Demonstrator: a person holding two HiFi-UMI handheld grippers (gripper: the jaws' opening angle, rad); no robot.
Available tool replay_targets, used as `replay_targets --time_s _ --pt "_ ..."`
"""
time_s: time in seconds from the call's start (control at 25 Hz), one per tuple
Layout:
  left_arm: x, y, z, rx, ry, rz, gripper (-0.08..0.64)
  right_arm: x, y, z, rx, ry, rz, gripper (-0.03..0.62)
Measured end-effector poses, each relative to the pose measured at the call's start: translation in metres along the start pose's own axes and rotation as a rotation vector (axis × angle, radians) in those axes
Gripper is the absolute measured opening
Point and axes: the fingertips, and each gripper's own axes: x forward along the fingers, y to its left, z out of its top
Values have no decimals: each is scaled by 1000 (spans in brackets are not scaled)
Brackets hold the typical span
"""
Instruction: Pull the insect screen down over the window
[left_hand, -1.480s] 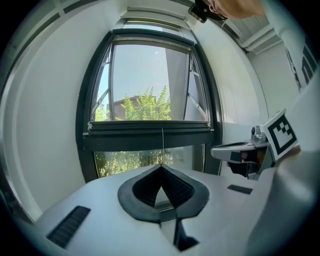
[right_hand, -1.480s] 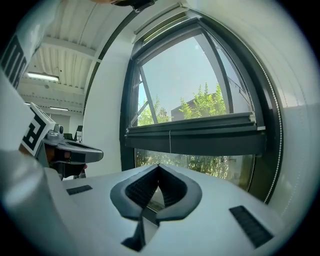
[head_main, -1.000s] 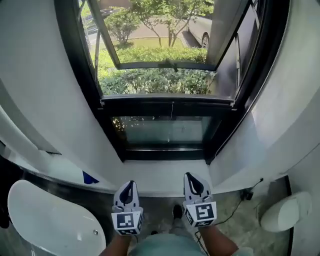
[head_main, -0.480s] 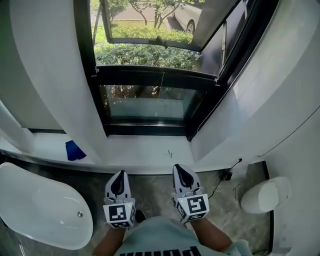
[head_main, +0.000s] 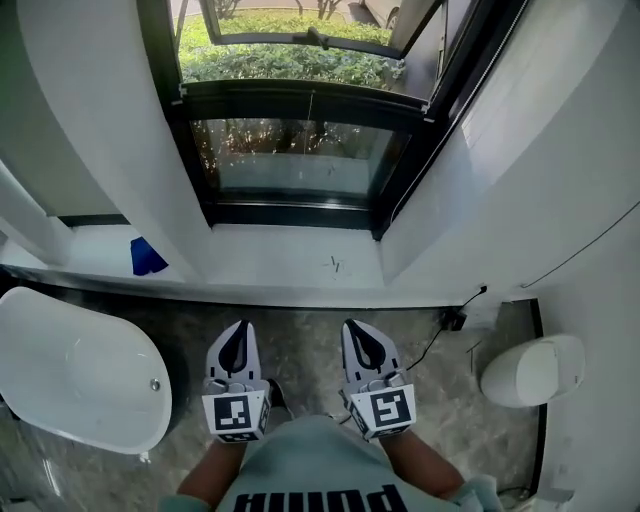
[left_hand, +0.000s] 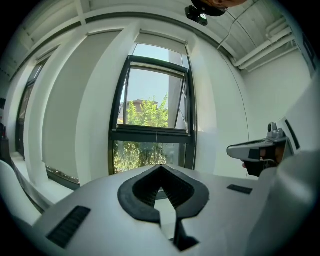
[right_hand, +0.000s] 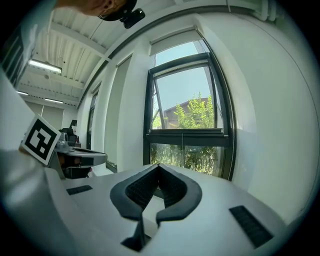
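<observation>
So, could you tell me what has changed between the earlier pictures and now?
Both tools, the left tool and the right tool, drew back from the black-framed window: earlier their tips reached the white sill, now they hang over the grey stone floor. Nothing was gripped or released. Both remain shut and empty; the window is unchanged.

Left gripper and right gripper are white, black-padded.

Black lettering is seen on the shirt at the bottom edge of the head view, but it is cut off there and cannot be read. Coded square markers are borne by the left cube and the right cube, without letters or numbers.
</observation>
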Motion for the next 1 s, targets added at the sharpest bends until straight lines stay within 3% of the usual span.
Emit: replay_targets --time_s 0.4,0.76,1.0 --pt "-86 -98 -11 -8 6 76 14 -113 -29 -15 25 -13 5 6" --pt "-142 -131 -27 -24 -3 114 12 -173 -35 -40 38 -1 10 6" --pt "-149 -145 -38 -16 8 105 12 -189 -34 -54 42 21 23 5"
